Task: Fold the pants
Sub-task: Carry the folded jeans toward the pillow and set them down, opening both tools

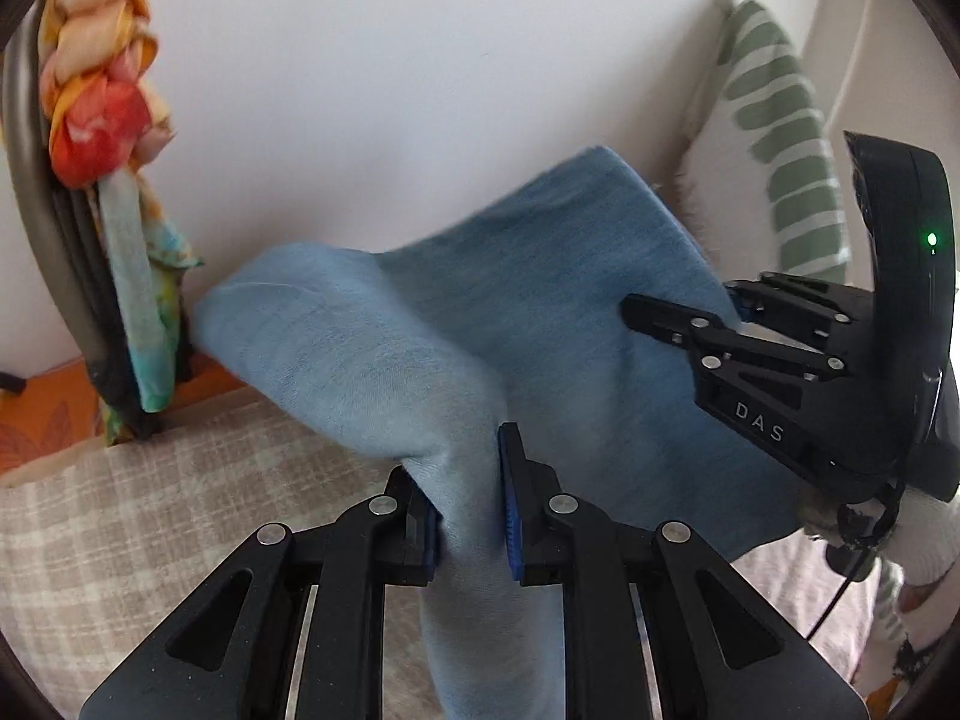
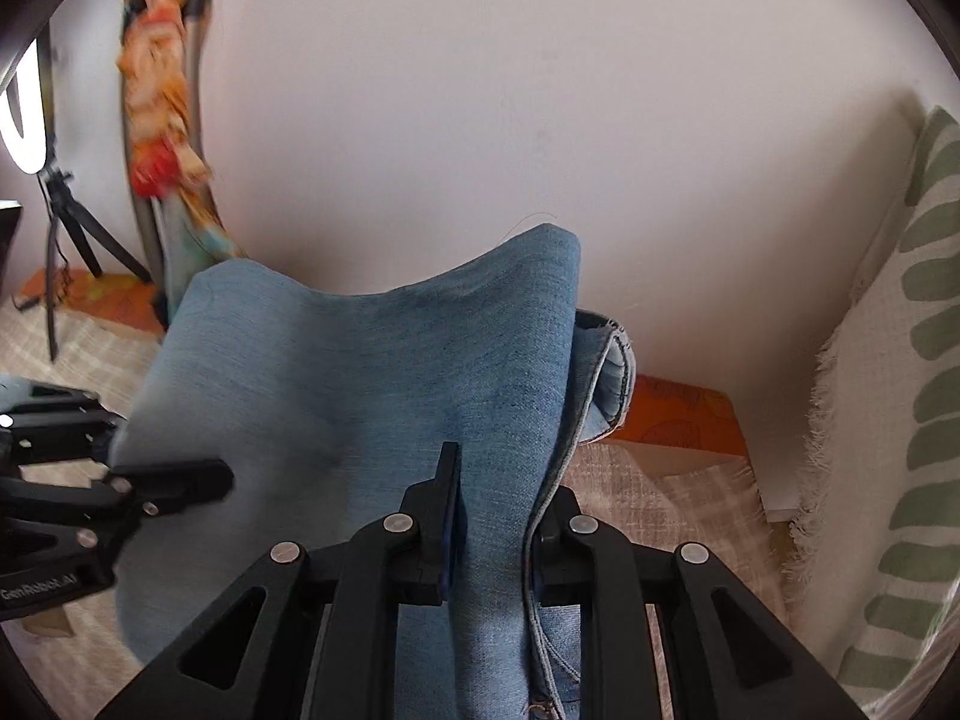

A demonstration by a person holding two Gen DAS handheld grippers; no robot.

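Light blue denim pants hang lifted in the air above the checked bedspread, held by both grippers. My left gripper is shut on a bunched fold of the pants. My right gripper is shut on the pants near a stitched edge; its right finger is hidden behind the cloth. In the left wrist view the right gripper shows at the right, against the cloth. In the right wrist view the left gripper shows at the left edge, against the cloth.
A beige checked bedspread lies below. A white pillow with green stripes stands at the right. A white wall is behind. An orange printed scarf hangs on a metal frame at the left. A ring light on a tripod stands far left.
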